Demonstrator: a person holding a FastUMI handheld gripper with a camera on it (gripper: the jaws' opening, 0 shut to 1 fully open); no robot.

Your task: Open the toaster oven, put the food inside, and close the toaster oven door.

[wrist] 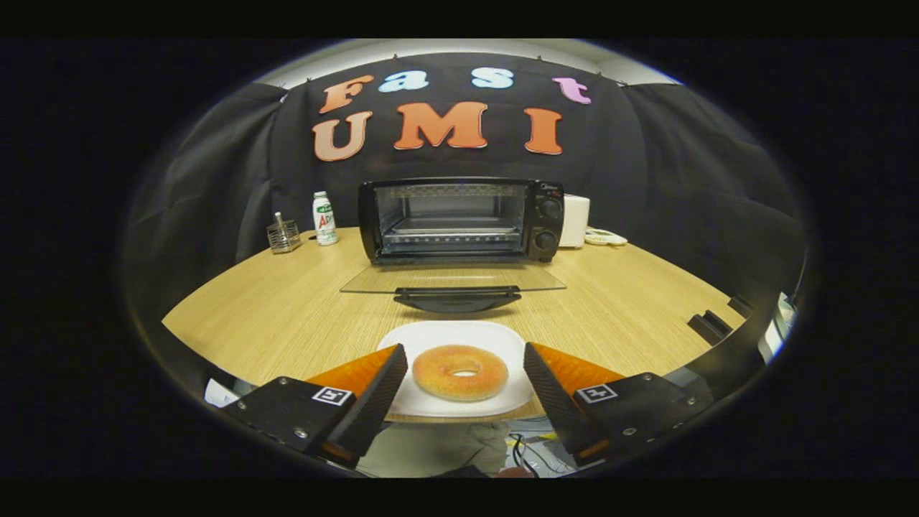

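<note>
**Time to pick up the donut**

The tongs (pixel 465 373) are spread wide and hold nothing. The donut (pixel 460 372) sits right between the two fingers (pixel 373 398), with a gap on each side. It lies flat on a white plate (pixel 431 337) at the near edge of the table (pixel 287 309).

Straight ahead, past the plate, the oven (pixel 459 219) stands with its glass door (pixel 452 280) folded down flat. The rack inside looks bare. So the door part looks done, and the grab comes next.

To do it well, I think the tongs should go down until the fingers are level with the fat sides of the donut. Then squeeze slowly. The donut looks soft, so a hard pinch could squash it. Keep the fingers off the plate, or it may slide or tip. Lift straight up, high enough to pass over the door handle (pixel 456 296).
</note>
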